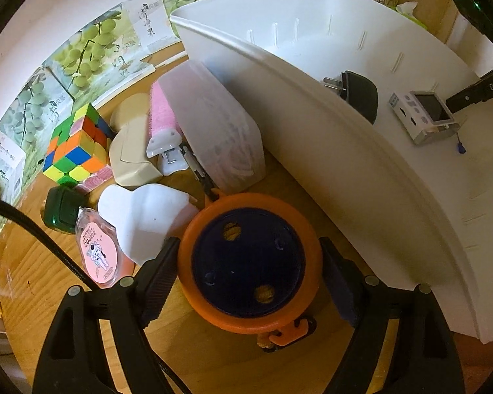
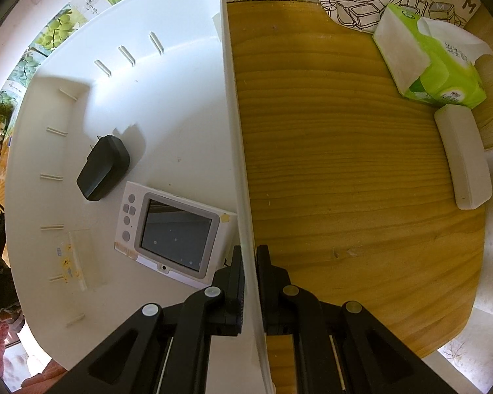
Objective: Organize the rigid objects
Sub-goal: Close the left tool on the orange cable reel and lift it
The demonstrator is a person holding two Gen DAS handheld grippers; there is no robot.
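Observation:
An orange round case with a dark blue middle (image 1: pixel 249 262) sits between the fingers of my left gripper (image 1: pixel 249 262), low over the wooden table. Both pads rest against its orange rim. Just to its right stands a white bin (image 1: pixel 361 164). A black plug adapter (image 2: pixel 103 172) and a white device with a screen (image 2: pixel 171 233) lie inside that bin. My right gripper (image 2: pixel 250 282) points straight down and is shut on the bin's wall (image 2: pixel 236 164), one finger inside and one outside.
Left of the orange case lie a correction tape (image 1: pixel 97 249), a green block (image 1: pixel 60 210), a Rubik's cube (image 1: pixel 77 146), white and beige plastic pieces and a translucent box (image 1: pixel 220 131). Right of the bin lie a tissue pack (image 2: pixel 434 62) and a white case (image 2: pixel 463 161).

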